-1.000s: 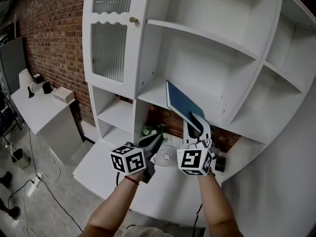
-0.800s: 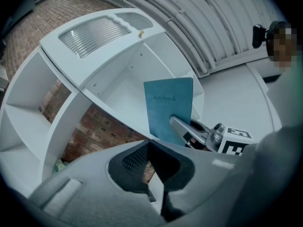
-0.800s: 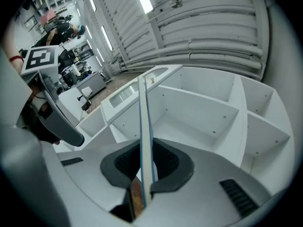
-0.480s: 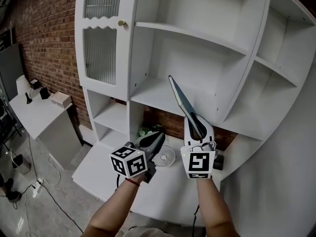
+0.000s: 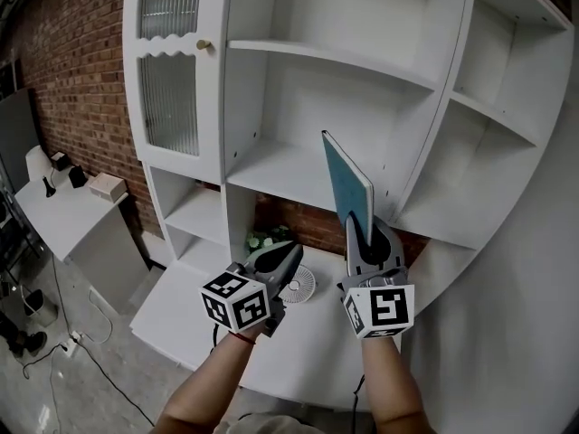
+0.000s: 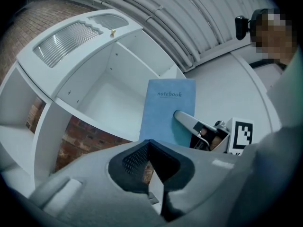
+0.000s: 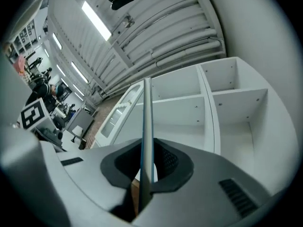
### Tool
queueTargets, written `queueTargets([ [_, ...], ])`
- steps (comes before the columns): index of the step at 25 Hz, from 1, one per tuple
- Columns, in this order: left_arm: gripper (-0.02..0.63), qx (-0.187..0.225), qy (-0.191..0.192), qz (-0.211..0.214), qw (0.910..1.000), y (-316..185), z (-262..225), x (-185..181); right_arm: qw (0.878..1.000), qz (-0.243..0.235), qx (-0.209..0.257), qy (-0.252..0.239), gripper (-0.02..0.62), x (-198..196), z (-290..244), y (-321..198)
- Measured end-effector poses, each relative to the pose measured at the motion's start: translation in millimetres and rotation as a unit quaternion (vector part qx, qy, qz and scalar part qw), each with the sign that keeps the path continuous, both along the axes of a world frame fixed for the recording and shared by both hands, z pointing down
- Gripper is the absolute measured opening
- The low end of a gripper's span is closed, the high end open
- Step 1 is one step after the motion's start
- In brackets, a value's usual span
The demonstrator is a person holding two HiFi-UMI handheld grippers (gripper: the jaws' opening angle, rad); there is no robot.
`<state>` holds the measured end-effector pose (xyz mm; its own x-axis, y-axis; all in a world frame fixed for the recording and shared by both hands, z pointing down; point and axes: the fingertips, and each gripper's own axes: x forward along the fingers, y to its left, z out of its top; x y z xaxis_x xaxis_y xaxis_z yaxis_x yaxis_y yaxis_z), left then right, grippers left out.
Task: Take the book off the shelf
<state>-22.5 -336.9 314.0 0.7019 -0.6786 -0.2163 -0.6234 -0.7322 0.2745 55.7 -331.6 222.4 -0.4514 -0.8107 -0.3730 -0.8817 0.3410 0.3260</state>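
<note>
My right gripper (image 5: 363, 235) is shut on the lower edge of a thin blue notebook (image 5: 346, 185), holding it upright in front of the white shelf unit (image 5: 289, 172). The book is clear of the shelf boards. The left gripper view shows its blue cover (image 6: 166, 111) with the right gripper's finger (image 6: 193, 123) pressed on it. Seen edge-on in the right gripper view, the notebook (image 7: 147, 126) runs straight up between the jaws. My left gripper (image 5: 281, 259) hangs lower left of the book, shut and holding nothing.
The shelf compartments stand bare. A cabinet door with ribbed glass (image 5: 166, 98) is at the upper left. A small white fan (image 5: 301, 283) and a green plant (image 5: 260, 240) sit on the counter (image 5: 181, 315) below. A brick wall and a side table (image 5: 63, 211) lie left.
The right gripper has turned the notebook from lying tilted near the shelf board to standing upright, and pulled it a little right. The left gripper has barely moved.
</note>
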Motion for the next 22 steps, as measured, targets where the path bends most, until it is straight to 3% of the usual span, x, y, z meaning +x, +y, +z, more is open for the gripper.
queueTargets([
  [11,0.009,0.004,-0.012,0.004,0.9999,35,17,18,0.988,-0.084,-0.099,-0.086,0.052,19,48,41],
  [22,0.009,-0.013,-0.031,-0.012,0.9994,57,56,28,0.967,-0.129,-0.19,-0.109,0.052,22,122,51],
])
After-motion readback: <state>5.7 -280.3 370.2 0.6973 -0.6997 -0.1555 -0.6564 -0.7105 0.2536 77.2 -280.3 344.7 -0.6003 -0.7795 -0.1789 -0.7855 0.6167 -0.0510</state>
